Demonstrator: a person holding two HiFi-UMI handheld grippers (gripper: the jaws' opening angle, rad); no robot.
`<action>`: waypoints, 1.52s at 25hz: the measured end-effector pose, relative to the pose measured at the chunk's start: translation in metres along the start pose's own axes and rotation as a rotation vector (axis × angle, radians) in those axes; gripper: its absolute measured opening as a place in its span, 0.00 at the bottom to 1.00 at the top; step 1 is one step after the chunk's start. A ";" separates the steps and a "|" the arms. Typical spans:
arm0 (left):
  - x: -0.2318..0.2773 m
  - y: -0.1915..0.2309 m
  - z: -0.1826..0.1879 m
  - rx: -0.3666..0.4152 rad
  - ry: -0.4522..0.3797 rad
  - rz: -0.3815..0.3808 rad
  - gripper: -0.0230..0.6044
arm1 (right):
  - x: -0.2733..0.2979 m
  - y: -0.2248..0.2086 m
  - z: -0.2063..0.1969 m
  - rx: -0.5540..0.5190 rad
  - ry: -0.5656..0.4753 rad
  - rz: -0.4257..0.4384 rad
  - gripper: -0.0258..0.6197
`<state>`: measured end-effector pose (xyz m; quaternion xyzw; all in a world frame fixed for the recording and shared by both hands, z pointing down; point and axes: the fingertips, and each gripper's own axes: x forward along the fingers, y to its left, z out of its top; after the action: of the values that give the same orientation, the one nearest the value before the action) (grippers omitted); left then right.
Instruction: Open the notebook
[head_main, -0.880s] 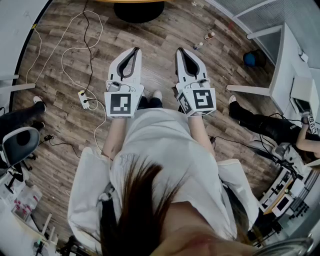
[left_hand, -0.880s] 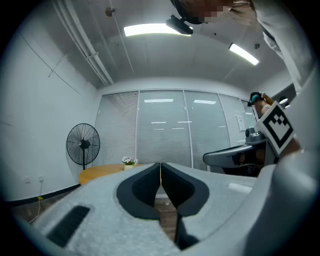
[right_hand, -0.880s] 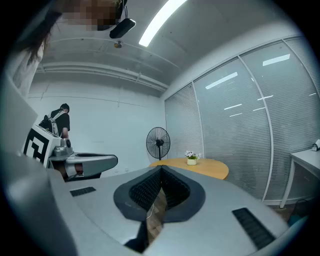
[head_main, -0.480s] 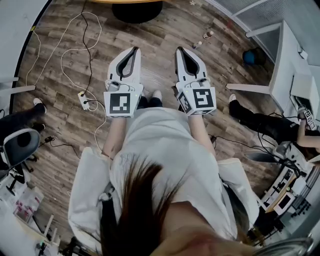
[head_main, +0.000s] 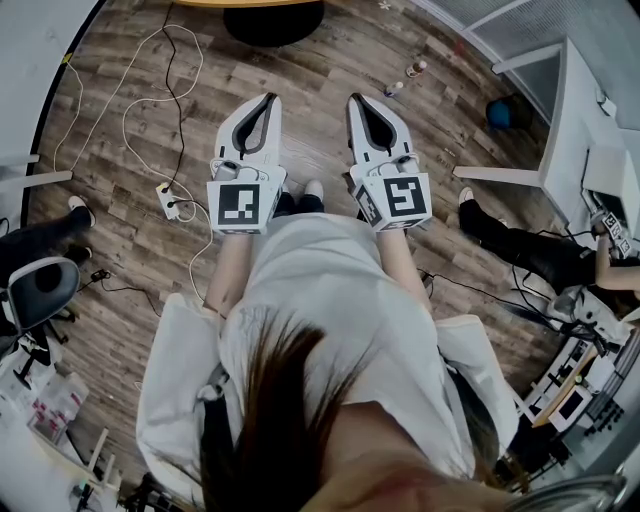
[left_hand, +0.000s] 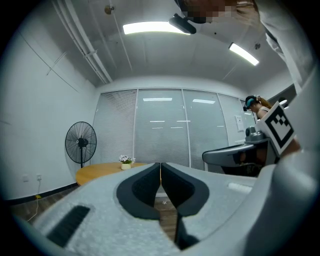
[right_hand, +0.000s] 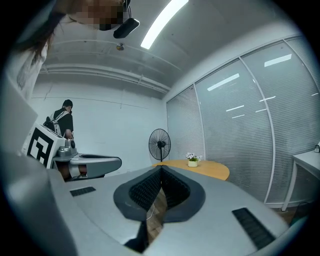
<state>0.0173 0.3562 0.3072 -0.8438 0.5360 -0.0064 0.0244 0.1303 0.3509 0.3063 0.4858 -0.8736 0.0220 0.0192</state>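
No notebook shows in any view. In the head view I hold both grippers side by side in front of my body over the wooden floor (head_main: 320, 120). The left gripper (head_main: 268, 100) points away from me with its jaws together and nothing between them; its own view shows the tips (left_hand: 160, 165) meeting. The right gripper (head_main: 356, 100) is level beside it, jaws also closed and empty, tips (right_hand: 161, 168) touching in its own view. Both point toward a round wooden table (left_hand: 105, 171) with a small flower pot (left_hand: 126, 161).
White and black cables (head_main: 170, 110) and a power strip (head_main: 168, 198) lie on the floor at left. A standing fan (left_hand: 81, 142) stands by the wall. A white desk (head_main: 590, 150) and a seated person's legs (head_main: 520, 245) are at right; an office chair (head_main: 40, 290) at left.
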 end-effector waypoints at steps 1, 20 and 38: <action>0.001 -0.002 -0.001 -0.005 0.004 -0.001 0.07 | -0.001 0.000 0.001 0.005 -0.007 0.011 0.04; 0.022 -0.062 -0.013 -0.041 0.030 -0.018 0.20 | -0.042 -0.042 -0.013 0.025 0.010 0.039 0.04; 0.096 0.013 -0.015 -0.066 0.023 -0.024 0.17 | 0.049 -0.072 -0.016 0.047 0.039 -0.018 0.04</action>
<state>0.0460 0.2630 0.3205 -0.8504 0.5260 0.0015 -0.0096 0.1662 0.2721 0.3267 0.4933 -0.8680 0.0519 0.0251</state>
